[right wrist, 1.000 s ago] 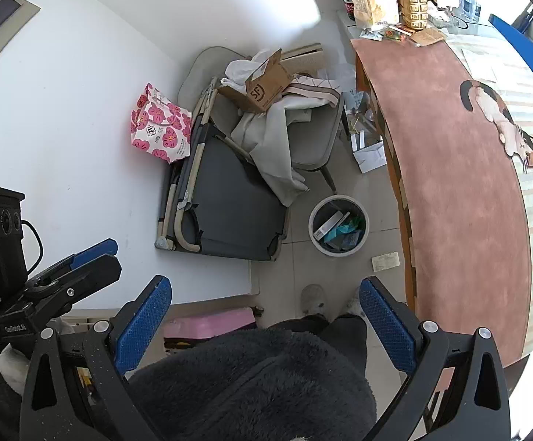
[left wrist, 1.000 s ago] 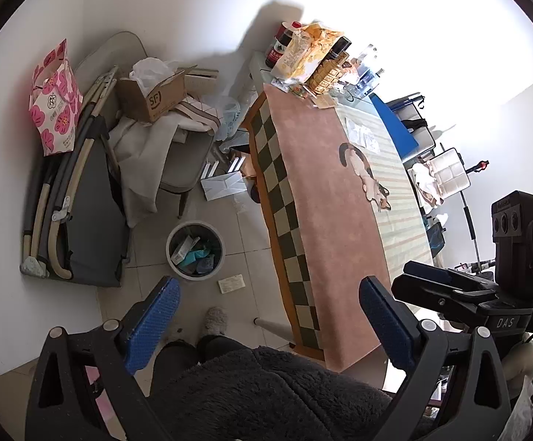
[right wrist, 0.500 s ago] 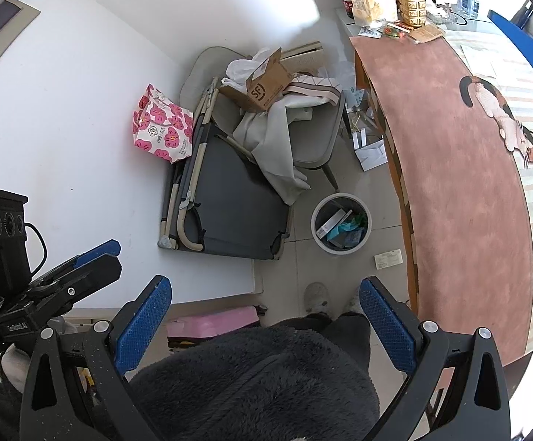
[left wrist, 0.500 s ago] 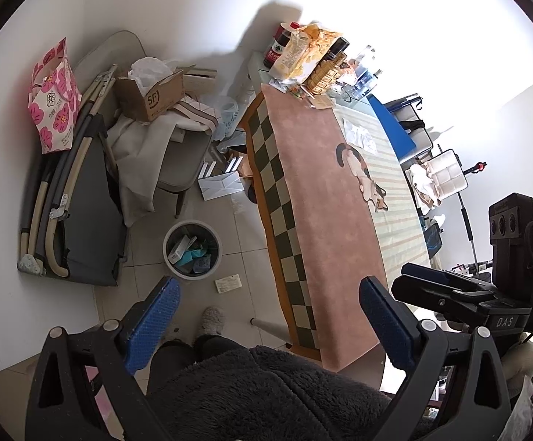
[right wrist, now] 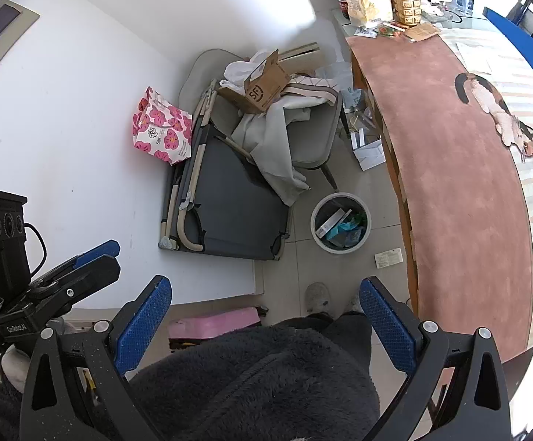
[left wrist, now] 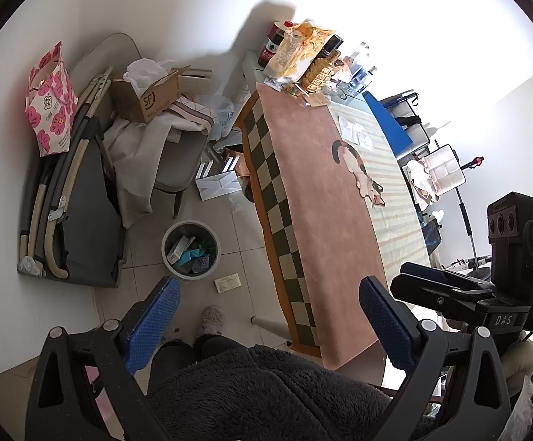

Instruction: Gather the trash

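A round grey bin [left wrist: 190,250] [right wrist: 340,222] stands on the tiled floor beside the table and holds several scraps of packaging. A small white paper packet [left wrist: 227,282] [right wrist: 388,257] lies flat on the floor just right of the bin. My left gripper [left wrist: 266,316] hangs high above the floor, open, with nothing between its blue pads. My right gripper [right wrist: 266,316] is also open and empty, held high near a person's dark fleece jacket [right wrist: 251,382]. The right gripper's side [left wrist: 461,290] shows in the left wrist view, and the left gripper's side [right wrist: 49,286] shows in the right wrist view.
A long table [left wrist: 325,198] with a pink cat-pattern cloth runs right of the bin, snack bags and bottles [left wrist: 303,55] at its far end. A chair [left wrist: 178,161] piled with cloth and a cardboard box [left wrist: 145,92], a folded cot [left wrist: 79,217] and a pink bag [left wrist: 47,99] stand left.
Both grippers stay open and empty. The views have drifted slightly, so the bin and packet sit a little farther up and right in the right wrist view.
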### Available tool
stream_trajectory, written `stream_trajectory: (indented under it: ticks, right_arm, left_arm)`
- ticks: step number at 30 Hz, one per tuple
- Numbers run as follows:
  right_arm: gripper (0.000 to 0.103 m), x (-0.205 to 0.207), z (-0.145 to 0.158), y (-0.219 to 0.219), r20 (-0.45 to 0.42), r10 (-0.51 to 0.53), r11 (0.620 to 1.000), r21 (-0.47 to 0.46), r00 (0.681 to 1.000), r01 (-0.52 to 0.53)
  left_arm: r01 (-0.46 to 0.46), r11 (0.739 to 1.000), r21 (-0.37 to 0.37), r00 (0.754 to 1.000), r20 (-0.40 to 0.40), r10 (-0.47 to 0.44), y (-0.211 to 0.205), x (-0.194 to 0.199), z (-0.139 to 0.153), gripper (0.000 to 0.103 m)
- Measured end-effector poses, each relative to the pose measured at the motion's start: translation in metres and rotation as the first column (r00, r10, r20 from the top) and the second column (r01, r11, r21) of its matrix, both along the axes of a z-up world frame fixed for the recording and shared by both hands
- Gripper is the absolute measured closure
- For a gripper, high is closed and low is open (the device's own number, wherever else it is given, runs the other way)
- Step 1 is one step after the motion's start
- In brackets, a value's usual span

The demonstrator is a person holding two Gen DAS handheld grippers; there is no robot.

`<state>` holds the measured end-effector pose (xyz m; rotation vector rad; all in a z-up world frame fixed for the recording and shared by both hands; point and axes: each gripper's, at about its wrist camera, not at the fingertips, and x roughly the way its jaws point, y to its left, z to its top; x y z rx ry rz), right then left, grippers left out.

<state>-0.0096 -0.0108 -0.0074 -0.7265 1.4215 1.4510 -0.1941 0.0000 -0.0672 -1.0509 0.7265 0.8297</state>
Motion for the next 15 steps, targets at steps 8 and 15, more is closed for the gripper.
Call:
stream_trajectory:
  ticks: [8,15]
  right_arm:
    - [0.0,0.0011,0.0028,-0.005,0.001,-0.016,1.0,0.009,1.0,0.016]
    - [0.0,0.0011,0.0042,-0.0068,0.003,-0.017,1.0,0.013,1.0,0.017]
  left_arm:
    - [0.017,1.0,0.005,1.0,0.0,-0.017,-0.0003,0.0004,0.003,0.003]
    - [0.021,1.0,0.006,1.0,0.001,-0.021,-0.0014,-0.0008,0.0029,0.003]
